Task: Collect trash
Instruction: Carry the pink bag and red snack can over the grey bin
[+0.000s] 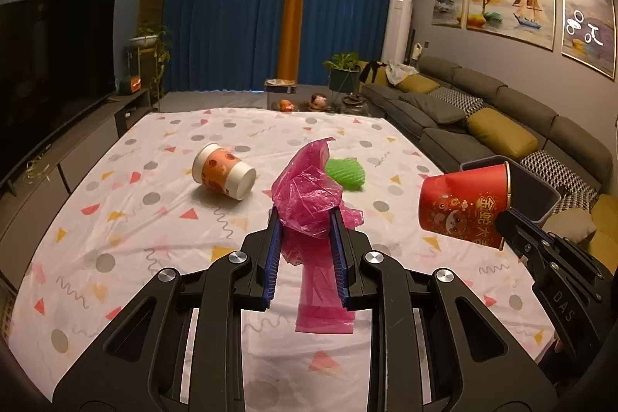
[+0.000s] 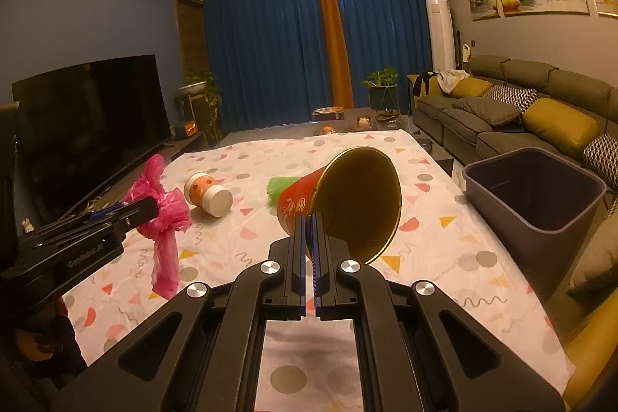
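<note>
My left gripper (image 1: pixel 305 215) is shut on a crumpled pink plastic bag (image 1: pixel 309 195), lifted above the table with a strip hanging below. That pink bag (image 2: pixel 162 211) shows at the left of the right wrist view, in the left gripper (image 2: pixel 148 209). My right gripper (image 2: pixel 309 219) is shut on the rim of a red paper cup (image 2: pixel 297 205) with a gold inside, held tilted above the table. From the left wrist view the red cup (image 1: pixel 463 205) hangs at the right in the right gripper (image 1: pixel 502 219). An orange-and-white paper cup (image 1: pixel 224 172) lies on its side on the table; a green foam net (image 1: pixel 345 172) lies beyond the bag.
The table wears a white cloth (image 1: pixel 116 219) with coloured dots and triangles. A dark purple bin (image 2: pixel 540 192) stands open beside the table's right edge, before a grey sofa (image 2: pixel 521 118). A television (image 2: pixel 89 126) on a low cabinet runs along the left.
</note>
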Demonstrator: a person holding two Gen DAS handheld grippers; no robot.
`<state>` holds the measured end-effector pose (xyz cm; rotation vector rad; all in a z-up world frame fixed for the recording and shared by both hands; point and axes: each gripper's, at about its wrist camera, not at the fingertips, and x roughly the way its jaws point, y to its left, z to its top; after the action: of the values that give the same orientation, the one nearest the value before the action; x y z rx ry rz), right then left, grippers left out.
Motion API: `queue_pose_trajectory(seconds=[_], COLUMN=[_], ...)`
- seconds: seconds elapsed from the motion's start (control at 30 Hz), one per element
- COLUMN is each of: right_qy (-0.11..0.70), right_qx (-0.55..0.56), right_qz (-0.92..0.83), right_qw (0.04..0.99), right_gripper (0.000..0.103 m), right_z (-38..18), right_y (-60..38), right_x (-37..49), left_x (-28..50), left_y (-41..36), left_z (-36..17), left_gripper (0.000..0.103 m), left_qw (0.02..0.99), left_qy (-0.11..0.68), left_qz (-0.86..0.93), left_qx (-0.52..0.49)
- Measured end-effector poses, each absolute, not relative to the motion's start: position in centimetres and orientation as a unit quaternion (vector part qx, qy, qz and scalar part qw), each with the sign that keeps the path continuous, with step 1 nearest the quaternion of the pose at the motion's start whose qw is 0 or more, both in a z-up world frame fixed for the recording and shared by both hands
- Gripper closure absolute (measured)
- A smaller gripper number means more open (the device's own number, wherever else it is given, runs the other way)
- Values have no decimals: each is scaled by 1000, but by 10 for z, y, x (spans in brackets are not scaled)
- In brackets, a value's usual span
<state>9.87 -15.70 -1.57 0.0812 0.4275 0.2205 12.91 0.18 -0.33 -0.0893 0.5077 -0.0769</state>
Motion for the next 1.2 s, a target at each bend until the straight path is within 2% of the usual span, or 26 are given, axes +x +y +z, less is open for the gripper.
queue_pose_trajectory(seconds=[0.5, 0.83, 1.2], right_qy=[206, 179, 172], right_qx=[49, 48, 57], right_qz=[73, -29, -127], right_qw=[975, 982, 975], right_gripper=[99, 99, 99], right_z=[-12, 1, -1], right_y=[-195, -272, -355], right_x=[109, 125, 151], left_x=[168, 210, 271], left_y=[-51, -144, -253], left_z=[-1, 11, 6], left_gripper=[80, 80, 80], left_qw=[964, 955, 924], left_qy=[252, 235, 241], left_qz=[-80, -181, -298], left_qx=[-29, -1, -15])
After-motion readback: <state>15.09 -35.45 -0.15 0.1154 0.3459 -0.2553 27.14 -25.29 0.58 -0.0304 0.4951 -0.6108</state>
